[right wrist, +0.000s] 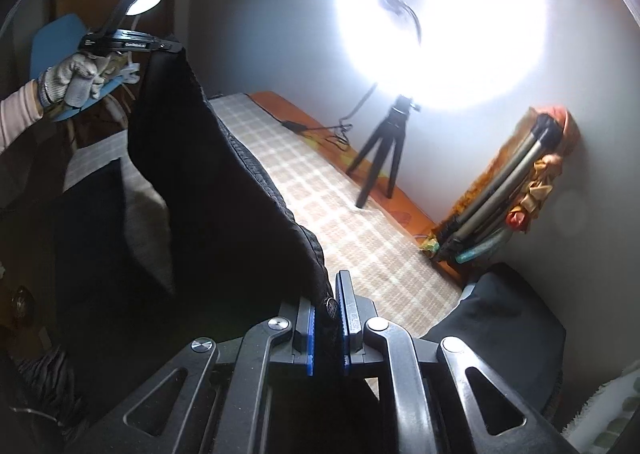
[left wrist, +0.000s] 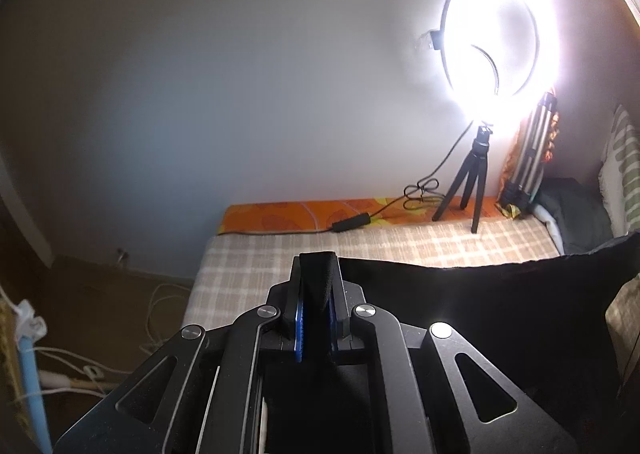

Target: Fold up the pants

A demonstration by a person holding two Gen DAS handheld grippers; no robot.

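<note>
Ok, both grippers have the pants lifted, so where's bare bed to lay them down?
The checked sheet lies bare between the black pants and the orange strip along the wall. It is crowded by the ring-light tripod with its cable and the bundle leaning on the wall; dark bedding fills the near right.

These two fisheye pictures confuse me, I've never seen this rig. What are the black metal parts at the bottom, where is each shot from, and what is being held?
There is no robot here. A person holds a two-finger tool in each hand, with a camera on each looking along the fingers. One picture looks along the left tool, the other along the right tool. Both are shut on the top edge of dark pants, held up stretched between them above a bed with a checked cover. The right view also shows the gloved left hand. The glare is a ring light on a small tripod on the bed.
</note>
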